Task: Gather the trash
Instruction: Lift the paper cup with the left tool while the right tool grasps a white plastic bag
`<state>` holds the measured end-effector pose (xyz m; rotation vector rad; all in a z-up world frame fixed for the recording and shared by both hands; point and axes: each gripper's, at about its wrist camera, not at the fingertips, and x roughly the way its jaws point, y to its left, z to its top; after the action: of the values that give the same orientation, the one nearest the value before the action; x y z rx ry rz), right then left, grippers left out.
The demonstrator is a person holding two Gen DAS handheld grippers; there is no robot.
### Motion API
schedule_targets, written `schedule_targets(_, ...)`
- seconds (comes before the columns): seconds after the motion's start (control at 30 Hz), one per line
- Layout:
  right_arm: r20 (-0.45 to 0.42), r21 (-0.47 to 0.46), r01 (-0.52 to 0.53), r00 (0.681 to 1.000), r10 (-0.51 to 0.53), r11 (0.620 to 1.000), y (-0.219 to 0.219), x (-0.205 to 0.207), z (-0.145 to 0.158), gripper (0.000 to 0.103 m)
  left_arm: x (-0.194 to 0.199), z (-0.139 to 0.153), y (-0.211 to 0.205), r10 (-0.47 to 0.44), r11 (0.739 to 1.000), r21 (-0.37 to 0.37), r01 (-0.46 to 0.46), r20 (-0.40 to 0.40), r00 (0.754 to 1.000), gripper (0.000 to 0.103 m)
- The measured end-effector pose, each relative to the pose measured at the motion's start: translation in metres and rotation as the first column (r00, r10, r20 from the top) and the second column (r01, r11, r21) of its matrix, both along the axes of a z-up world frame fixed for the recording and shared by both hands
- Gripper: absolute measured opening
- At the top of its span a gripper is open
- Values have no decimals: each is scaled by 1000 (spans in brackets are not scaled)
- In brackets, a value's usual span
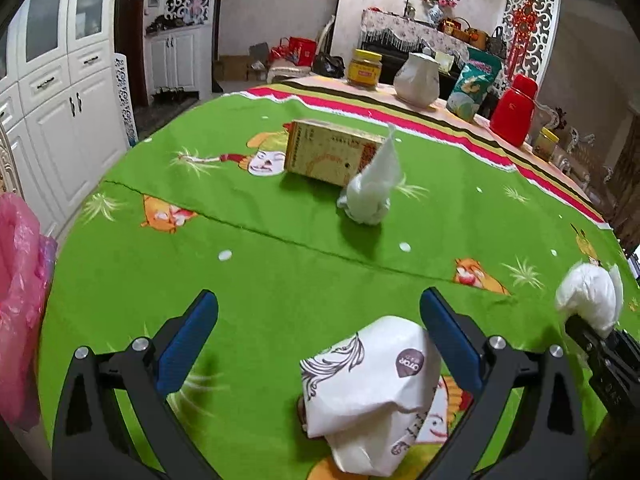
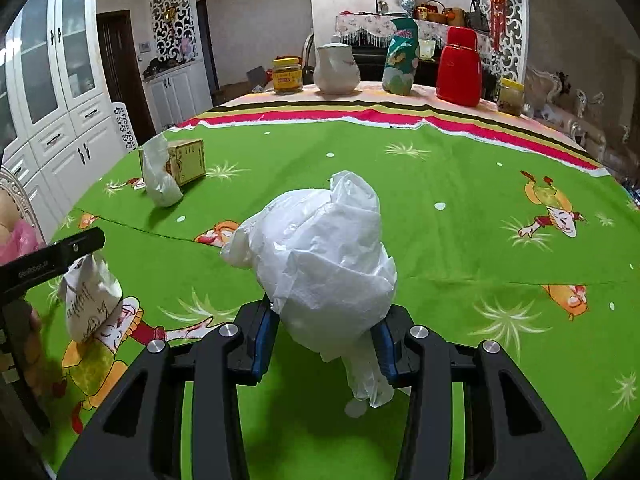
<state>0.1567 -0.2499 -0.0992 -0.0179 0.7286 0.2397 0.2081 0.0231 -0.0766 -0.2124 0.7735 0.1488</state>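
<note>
Beyond the printed paper wrapper [image 1: 370,392], a twisted white tissue [image 1: 370,196] leans against a cardboard box [image 1: 332,156] on the green cloth [image 1: 260,272]. The left gripper [image 1: 318,320] stands spread around the wrapper; the right gripper [image 2: 325,340] pinches a crinkled white plastic wad [image 2: 320,256].

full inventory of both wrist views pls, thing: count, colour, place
crumpled plastic bag: 1, white, clamped in right gripper
printed paper wrapper: 1, white, near table edge, between left jaws, no grip visible
twisted bag: 1, white, mid-table, by box
cardboard box: 1, tan, mid-table
tablecloth: 1, green cartoon print
pink bag: 1, off table's left edge
jars: 2, yellow-lidded, far edge
teapot: 1, white, far edge
flask: 1, red, far edge
left gripper: open
right gripper: shut on bag
</note>
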Motion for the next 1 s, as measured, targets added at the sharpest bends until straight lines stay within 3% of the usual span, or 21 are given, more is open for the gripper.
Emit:
schedule_targets(0.1,-12,26,4,1000,-4,1000,-6,2,-1,42,-5,0,-1,-16,999,-52,15,-16,1000,98)
schedule_targets(0.17,-18,45,12,1000,-12,999,-12,3,-1,42,-15,5,-3,-20,997,-68,21,15,1000,98)
schedule_targets(0.27,-24,62,26,999,-24,998,-17,4,-2,42,-27,16,-21,-66,998,-5,66,35,997,98)
schedule_targets(0.37,-26,68,33,999,-31,997,-21,5,-2,42,-36,11,-36,-109,990,95,108,4,994,98)
schedule_targets(0.6,-27,63,30,999,-29,998,-21,3,-2,42,-21,-18,-28,-96,989,105,103,-73,993,96)
schedule_targets(0.73,-33,70,33,999,-31,997,-22,3,-3,42,-19,-22,-35,-145,983,101,155,-101,984,91)
schedule_targets(0.77,-34,71,33,999,-30,997,-22,3,-3,42,-20,-22,-37,-155,981,103,166,-106,982,85)
schedule_targets(0.8,-35,71,32,999,-29,997,-22,3,-3,42,-20,-23,-38,-171,979,97,182,-112,979,71)
schedule_targets(0.87,-34,70,31,999,-28,997,-22,2,-4,42,-18,-26,-40,-185,977,87,197,-129,974,69)
schedule_targets(1.0,-31,64,27,999,-25,998,-21,2,-3,42,-24,-19,-34,-172,982,69,178,-81,982,69)
